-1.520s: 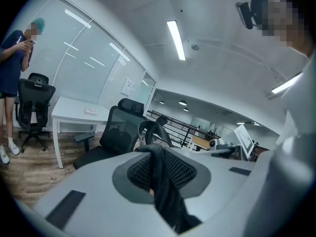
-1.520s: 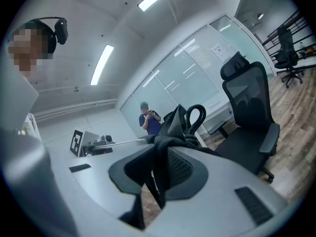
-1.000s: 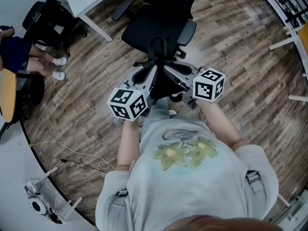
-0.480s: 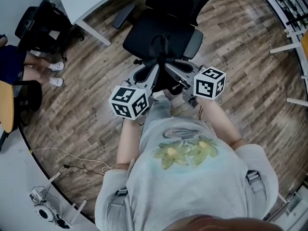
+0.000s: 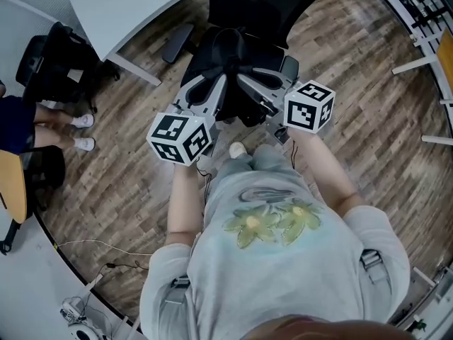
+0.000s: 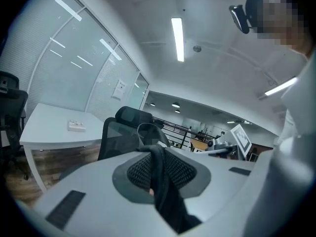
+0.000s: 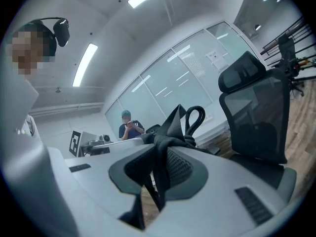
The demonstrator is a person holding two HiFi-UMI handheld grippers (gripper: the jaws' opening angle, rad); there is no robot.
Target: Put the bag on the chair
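Note:
A black bag (image 5: 238, 69) hangs between my two grippers, right over the seat of a black office chair (image 5: 263, 4); whether it touches the seat I cannot tell. My left gripper (image 5: 212, 94) is shut on a black strap (image 6: 161, 181) of the bag. My right gripper (image 5: 258, 94) is shut on another bunched strap (image 7: 160, 168), whose loop handle (image 7: 193, 118) stands up past the jaws. The chair's mesh back (image 7: 256, 113) rises to the right in the right gripper view and shows behind the jaws (image 6: 123, 132) in the left gripper view.
A white desk (image 5: 131, 6) stands at the back left, its leg close to the chair's armrest (image 5: 177, 42). Further left are another black chair (image 5: 53, 55) and a seated person's legs (image 5: 49, 122). Cables (image 5: 92, 250) lie on the wooden floor. White table legs (image 5: 425, 55) stand at the right.
Both grippers have carried the bag forward, from in front of the chair's seat to above it. The person has stepped closer to the chair.

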